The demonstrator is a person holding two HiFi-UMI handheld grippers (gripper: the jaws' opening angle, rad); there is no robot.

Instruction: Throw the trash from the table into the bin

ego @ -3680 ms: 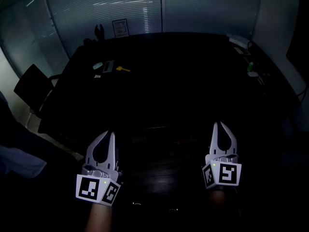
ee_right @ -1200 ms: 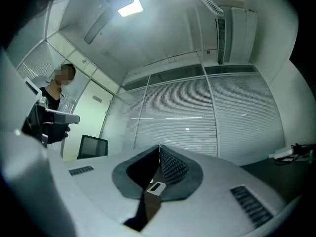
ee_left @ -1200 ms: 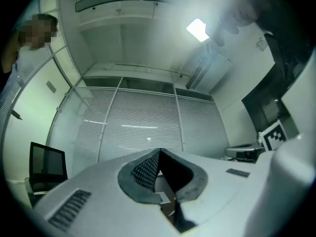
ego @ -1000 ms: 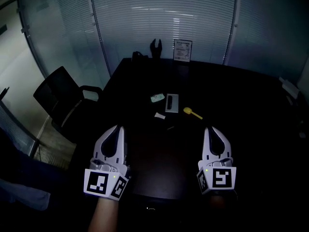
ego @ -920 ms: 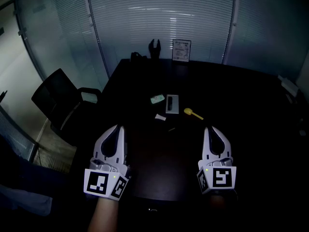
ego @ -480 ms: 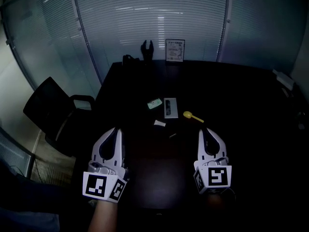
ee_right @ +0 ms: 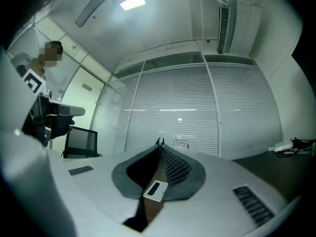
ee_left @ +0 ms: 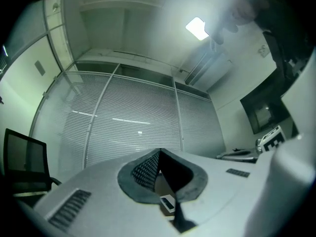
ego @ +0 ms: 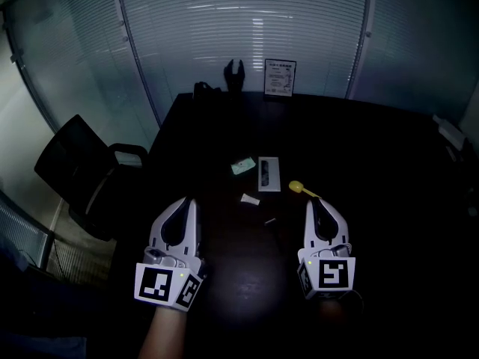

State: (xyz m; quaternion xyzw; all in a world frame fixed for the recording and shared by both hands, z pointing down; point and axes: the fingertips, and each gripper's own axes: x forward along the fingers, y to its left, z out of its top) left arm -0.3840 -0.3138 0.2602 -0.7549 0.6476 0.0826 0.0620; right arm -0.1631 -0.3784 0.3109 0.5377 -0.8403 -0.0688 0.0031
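Left tool [ego: 191,201] and right tool [ego: 313,202] advanced, both pointing forward.

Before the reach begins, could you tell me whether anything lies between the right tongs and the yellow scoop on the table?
Nothing visible does. The right tongs, shut, sit just short of the yellow scoop, with only bare dark table between them; the white scrap lies further left.

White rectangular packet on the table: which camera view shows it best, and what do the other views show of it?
The head view: the white rectangular packet lies whole on the dark table. The left gripper view and right gripper view each show it only small, low and partly hidden.
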